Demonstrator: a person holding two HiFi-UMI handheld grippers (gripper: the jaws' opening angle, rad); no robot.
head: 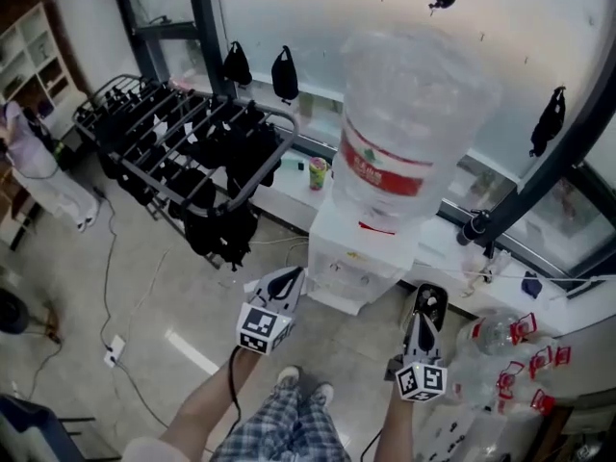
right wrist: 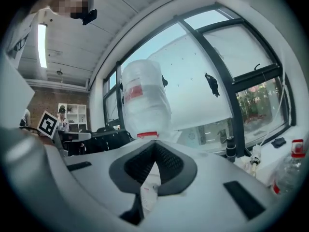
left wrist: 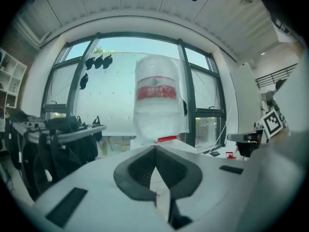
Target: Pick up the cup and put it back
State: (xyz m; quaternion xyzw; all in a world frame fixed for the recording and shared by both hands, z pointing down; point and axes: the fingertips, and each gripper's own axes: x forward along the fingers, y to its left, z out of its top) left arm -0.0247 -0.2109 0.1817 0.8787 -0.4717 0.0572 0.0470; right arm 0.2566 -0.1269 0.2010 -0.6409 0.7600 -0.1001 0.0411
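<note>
A small green and pink cup [head: 318,173] stands on the low window ledge, left of the white water dispenser [head: 358,263] that carries a big clear bottle [head: 409,123]. My left gripper [head: 292,277] hovers in front of the dispenser's left side. Its jaws are shut with nothing between them, and they point at the bottle [left wrist: 155,98] in the left gripper view, where the left gripper [left wrist: 155,148] fills the foreground. My right gripper [head: 429,296] hangs at the dispenser's right side. In the right gripper view the right gripper [right wrist: 154,144] also has its tips together and holds nothing. Neither gripper is near the cup.
A black drying rack [head: 183,128] hung with dark clothes stands at the left. Several empty plastic bottles with red labels [head: 510,354] lie at the right. A cable and socket [head: 114,352] run over the floor. The person's legs and shoes [head: 300,385] are below.
</note>
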